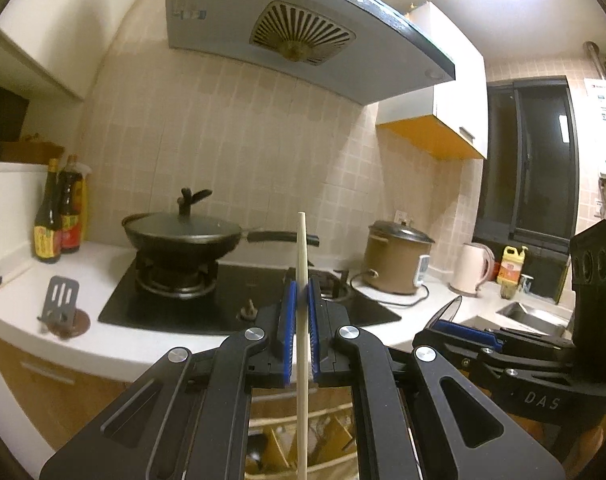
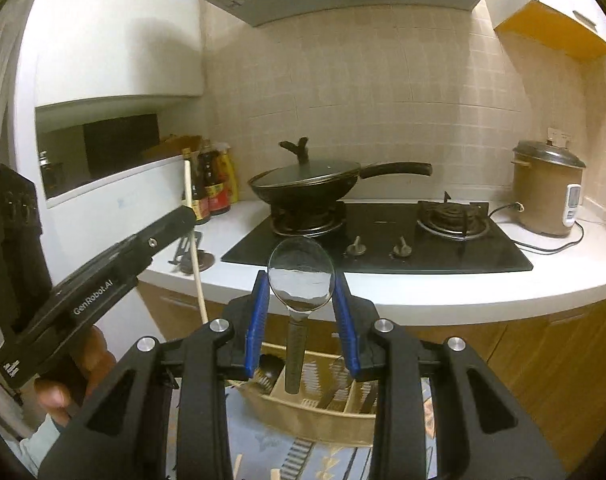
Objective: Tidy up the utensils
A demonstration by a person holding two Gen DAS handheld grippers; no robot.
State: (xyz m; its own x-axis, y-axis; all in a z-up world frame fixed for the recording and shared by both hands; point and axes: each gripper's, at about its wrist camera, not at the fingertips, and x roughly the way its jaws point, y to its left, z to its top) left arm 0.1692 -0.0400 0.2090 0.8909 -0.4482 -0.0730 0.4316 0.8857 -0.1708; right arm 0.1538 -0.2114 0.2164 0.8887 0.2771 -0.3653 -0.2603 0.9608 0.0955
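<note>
The left gripper [image 1: 302,312] pinches a pale chopstick [image 1: 301,320] upright between its blue fingers [image 1: 290,332], in front of the worktop [image 1: 103,344]. The right gripper [image 2: 301,312] clamps a metal spoon [image 2: 301,276], bowl up, above a beige utensil tray [image 2: 303,416].

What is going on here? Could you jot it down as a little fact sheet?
Place: kitchen, wok on the stove
Left gripper: shut on a pale chopstick, held upright
Right gripper: shut on a metal spoon, bowl up
Below: beige utensil tray with compartments
</note>
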